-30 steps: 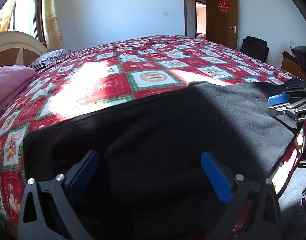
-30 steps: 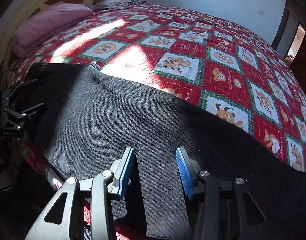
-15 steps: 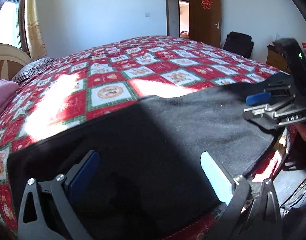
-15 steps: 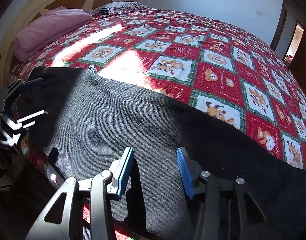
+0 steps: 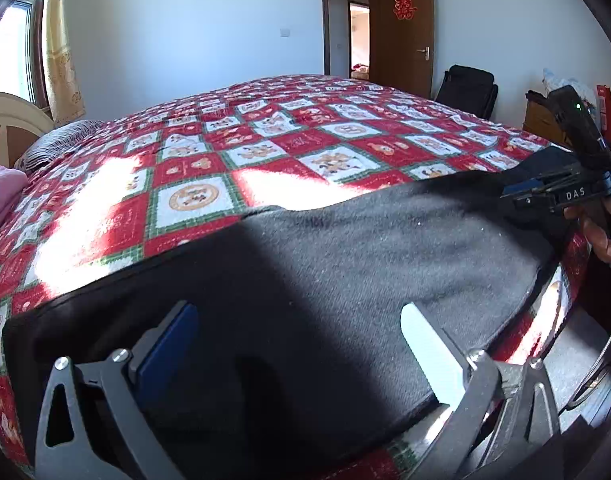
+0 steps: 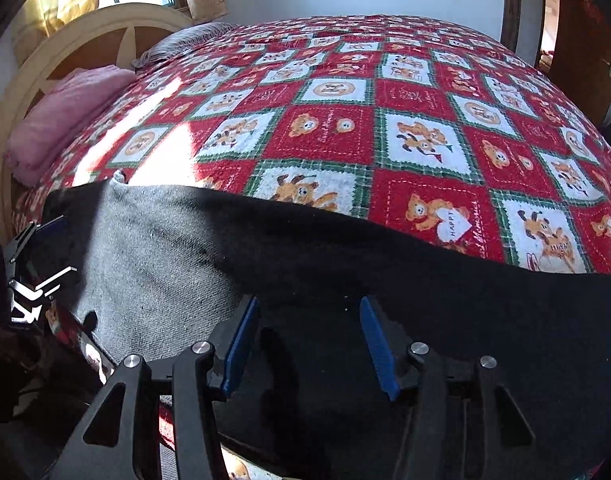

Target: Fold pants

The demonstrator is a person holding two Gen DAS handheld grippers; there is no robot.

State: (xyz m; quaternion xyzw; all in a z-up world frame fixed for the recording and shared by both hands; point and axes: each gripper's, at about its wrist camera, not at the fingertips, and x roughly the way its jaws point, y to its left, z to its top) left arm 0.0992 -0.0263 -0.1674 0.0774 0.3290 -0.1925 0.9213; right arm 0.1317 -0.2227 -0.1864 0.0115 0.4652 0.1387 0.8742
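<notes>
Dark grey-black pants lie flat along the near edge of a bed, also in the right wrist view. My left gripper is open, its blue-padded fingers spread wide just above the cloth near the bed's edge. My right gripper is open too, fingers apart over the pants. The right gripper shows at the right of the left wrist view, and the left gripper at the left edge of the right wrist view. Neither holds cloth.
The bed has a red, white and green patchwork cover. A pink blanket and a striped pillow lie by the cream headboard. A black bag, a wooden door and a wooden cabinet stand beyond.
Both grippers have pulled back and risen a little, so more of the bed shows. The right gripper sits higher in the left wrist view. Both stay open; the pants lie as before.
</notes>
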